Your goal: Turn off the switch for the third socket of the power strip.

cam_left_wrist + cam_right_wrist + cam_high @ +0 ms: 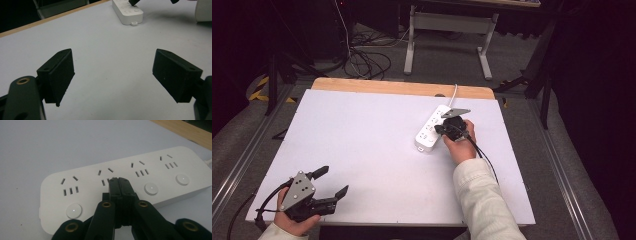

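The right hand-held gripper (443, 128) sits over the power strip (430, 129), its jaws pressed flat together with nothing between them. In the right gripper view the closed tips (119, 180) come down on the strip (75, 182) at the second socket group from the near end, right where that socket's round switch button should be; the other three buttons (74, 210) are in plain sight. Whether the tips actually touch the button cannot be told. Closed jaws make one narrow, stiff point, which suits poking a small button better than two spread fingers would, so the step in hand looks like pressing that switch.

The strip lies on the right far part of the white table (362, 150), angled, its cord running off over the wooden far edge (402, 88). It is well away from the right edge, so a downward push should not send it off, though it could slide on the smooth top since nothing braces it.

The left hand-held gripper (332, 181) rests near the front left corner, jaws spread wide and empty, well apart from the strip. Between the two lies bare table, leaving plenty of room for the left one to come across and steady the strip if needed.
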A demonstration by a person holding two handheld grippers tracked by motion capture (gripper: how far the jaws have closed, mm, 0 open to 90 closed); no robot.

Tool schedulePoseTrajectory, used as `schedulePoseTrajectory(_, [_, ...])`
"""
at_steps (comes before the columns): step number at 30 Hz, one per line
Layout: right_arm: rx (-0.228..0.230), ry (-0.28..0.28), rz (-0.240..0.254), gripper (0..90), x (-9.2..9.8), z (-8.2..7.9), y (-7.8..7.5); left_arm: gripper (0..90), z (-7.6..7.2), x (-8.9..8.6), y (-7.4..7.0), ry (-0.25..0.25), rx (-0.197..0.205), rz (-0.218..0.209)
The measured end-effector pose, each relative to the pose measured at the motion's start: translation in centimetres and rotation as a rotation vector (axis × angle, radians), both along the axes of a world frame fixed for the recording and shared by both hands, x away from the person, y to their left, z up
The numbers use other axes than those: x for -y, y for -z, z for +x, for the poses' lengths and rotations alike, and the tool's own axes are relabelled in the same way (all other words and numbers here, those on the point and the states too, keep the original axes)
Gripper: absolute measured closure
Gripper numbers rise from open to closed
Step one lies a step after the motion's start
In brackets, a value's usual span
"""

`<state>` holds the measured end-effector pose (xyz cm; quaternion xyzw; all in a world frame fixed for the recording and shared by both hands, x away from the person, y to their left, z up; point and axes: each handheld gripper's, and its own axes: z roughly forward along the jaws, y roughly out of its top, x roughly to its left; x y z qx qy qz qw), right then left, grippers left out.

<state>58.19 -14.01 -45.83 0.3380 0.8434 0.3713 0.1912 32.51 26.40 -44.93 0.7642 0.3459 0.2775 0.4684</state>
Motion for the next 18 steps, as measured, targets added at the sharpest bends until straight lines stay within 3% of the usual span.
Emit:
schedulePoseTrajectory(8, [0.017,-0.001,-0.039,90.0,-0.34,-0.18,0.1,17.9,-0.02,0.03,0.01,-0.002,-0.001,-0.002])
schedulePoseTrajectory(18, [0.021,0.016,-0.028,90.0,-0.36,-0.33,0.23,17.9,-0.02,0.06,0.02,-0.003,-0.003,-0.001])
